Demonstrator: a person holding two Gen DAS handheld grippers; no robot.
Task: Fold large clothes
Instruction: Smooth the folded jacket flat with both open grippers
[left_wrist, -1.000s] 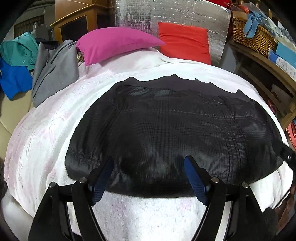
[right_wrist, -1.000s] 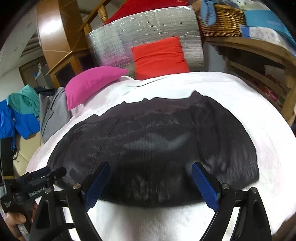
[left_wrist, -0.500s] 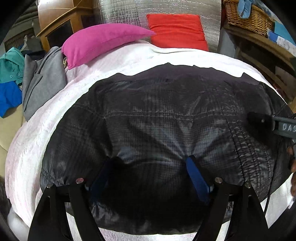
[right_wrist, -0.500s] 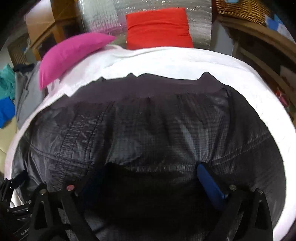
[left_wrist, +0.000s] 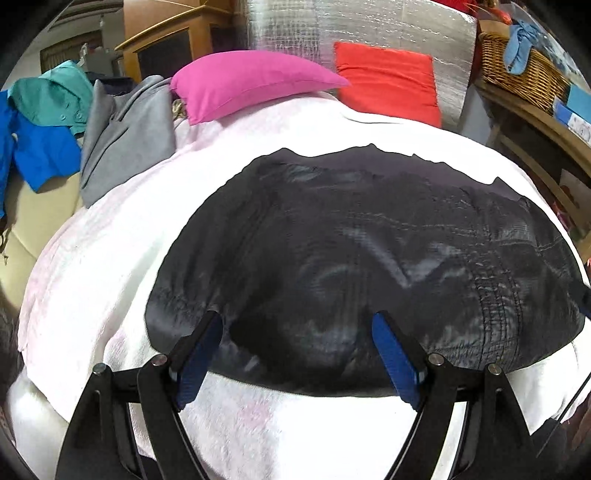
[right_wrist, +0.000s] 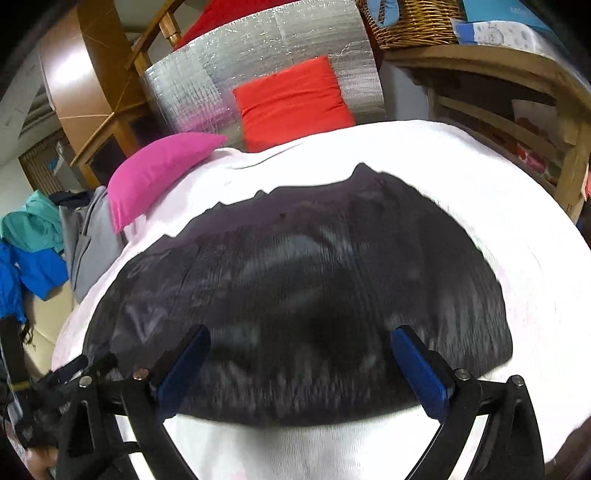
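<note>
A large black shiny jacket (left_wrist: 369, 258) lies spread flat on the white bedcover (left_wrist: 103, 266); it also shows in the right wrist view (right_wrist: 303, 288). My left gripper (left_wrist: 295, 354) is open and empty, its blue pads hovering over the jacket's near edge. My right gripper (right_wrist: 299, 365) is open and empty above the near edge further right. The left gripper's body shows at the lower left of the right wrist view (right_wrist: 62, 391).
A pink pillow (left_wrist: 251, 85) and a red pillow (left_wrist: 388, 81) lie at the bed's far end against a silver foil panel (left_wrist: 354, 29). Grey, teal and blue clothes (left_wrist: 125, 129) are piled at left. A wooden shelf with a wicker basket (left_wrist: 524, 70) stands at right.
Both grippers were pressed low over the jacket half a second ago. They have pulled back and up, so the near hem and the white cover in front show again. The jacket lies flat.
</note>
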